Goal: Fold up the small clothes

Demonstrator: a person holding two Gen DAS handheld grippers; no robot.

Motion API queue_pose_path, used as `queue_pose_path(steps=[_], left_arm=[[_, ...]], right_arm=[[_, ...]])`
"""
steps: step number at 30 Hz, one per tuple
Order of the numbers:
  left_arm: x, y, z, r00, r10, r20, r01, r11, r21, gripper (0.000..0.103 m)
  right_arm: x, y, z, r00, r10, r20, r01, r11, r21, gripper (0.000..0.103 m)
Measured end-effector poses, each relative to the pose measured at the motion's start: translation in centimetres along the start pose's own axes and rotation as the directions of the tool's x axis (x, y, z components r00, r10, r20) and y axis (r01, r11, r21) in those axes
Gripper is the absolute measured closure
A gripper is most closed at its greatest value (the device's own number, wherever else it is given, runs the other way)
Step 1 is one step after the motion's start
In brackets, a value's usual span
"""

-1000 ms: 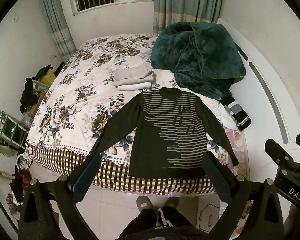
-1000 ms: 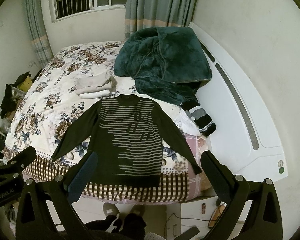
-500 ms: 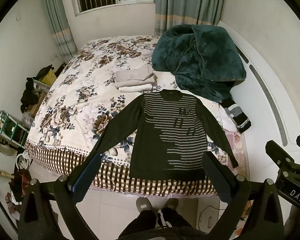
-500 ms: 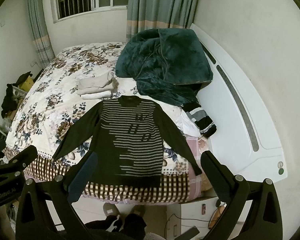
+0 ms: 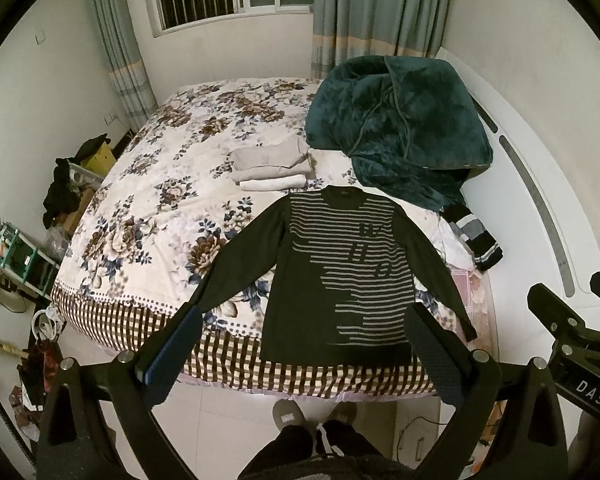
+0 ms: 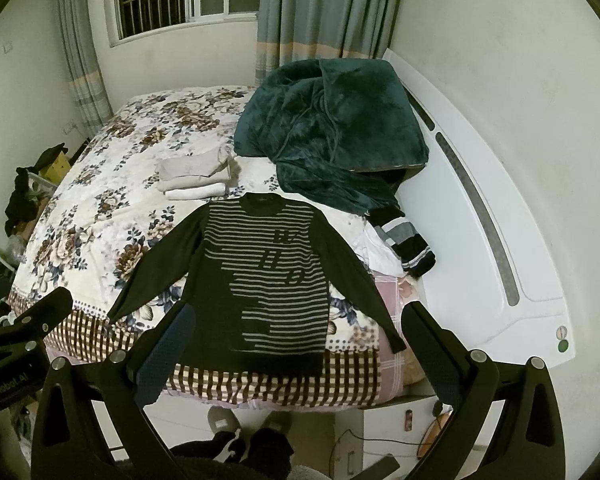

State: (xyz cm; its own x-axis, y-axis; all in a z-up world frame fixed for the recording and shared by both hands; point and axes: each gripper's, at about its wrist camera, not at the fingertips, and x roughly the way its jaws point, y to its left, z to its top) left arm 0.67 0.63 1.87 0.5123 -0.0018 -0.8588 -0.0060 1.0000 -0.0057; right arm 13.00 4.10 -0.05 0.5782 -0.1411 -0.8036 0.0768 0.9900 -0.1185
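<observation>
Dark striped sweater lies flat, front up, sleeves spread, on the bed near its foot edge, hem at the checked border. Left gripper and right gripper both hang above the floor, short of the bed; jaws spread wide, holding nothing. Folded beige clothes sit beyond the collar; teal blanket heaped to their right.
</observation>
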Motion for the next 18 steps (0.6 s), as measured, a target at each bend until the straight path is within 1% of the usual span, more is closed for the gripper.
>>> queue_pose_path(steps=[9,18], left_arm=[[-0.4,-0.1,1.2,1.0,-0.004,0.015,0.004,1.0,0.0,0.0],[-0.5,-0.2,0.9,1.0,-0.004,0.02,0.004,1.0,-0.002,0.0]], right_arm=[[-0.2,-0.1,0.0,1.0,0.004,0.002,-0.004,1.0,-0.004,0.0],[-0.1,-0.3,0.3,1.0,0.012,0.005,-0.012,1.0,-0.007,0.0]])
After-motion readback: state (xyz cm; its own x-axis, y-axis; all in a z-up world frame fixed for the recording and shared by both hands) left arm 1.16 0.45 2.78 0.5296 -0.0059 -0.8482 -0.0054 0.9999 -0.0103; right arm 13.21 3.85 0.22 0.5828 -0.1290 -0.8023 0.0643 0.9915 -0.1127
